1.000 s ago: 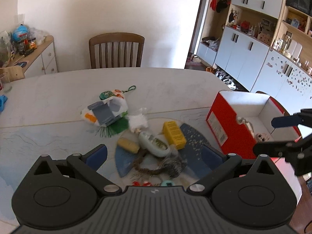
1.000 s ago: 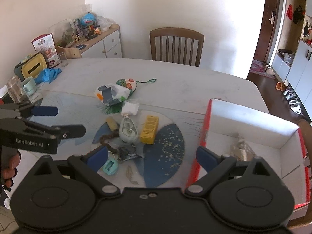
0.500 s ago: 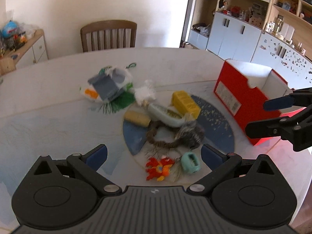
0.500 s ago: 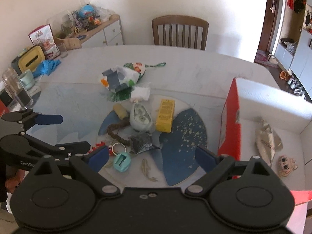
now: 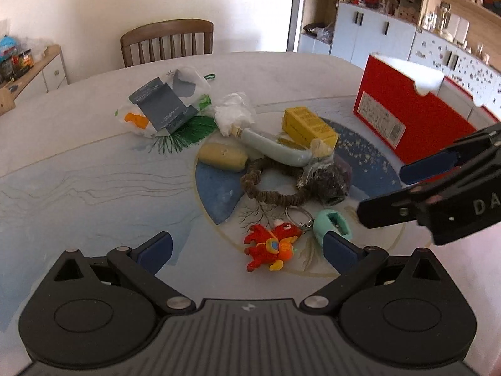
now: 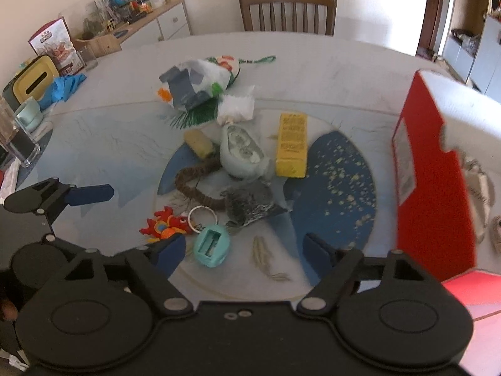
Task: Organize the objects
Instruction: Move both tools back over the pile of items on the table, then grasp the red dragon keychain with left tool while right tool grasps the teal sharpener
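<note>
You're hovering both grippers over the clutter in the middle of the table point(image 6: 94, 131). Left gripper point(image 5: 247, 249) is sitting spread wide, nothing between the pads, with the red dragon keychain point(image 5: 271, 246) lying just ahead of its fingertips. Right gripper point(image 6: 244, 252) has just been closing its jaws but they're standing apart and empty; the teal sharpener point(image 6: 211, 247) is lying on the table between its fingers, not touching either pad. Yellow box point(image 6: 291, 144), pale green case point(image 6: 242, 155) and brown hair tie point(image 6: 194, 185) are sitting farther out. Red box point(image 6: 435, 188) is standing open at the right.
</note>
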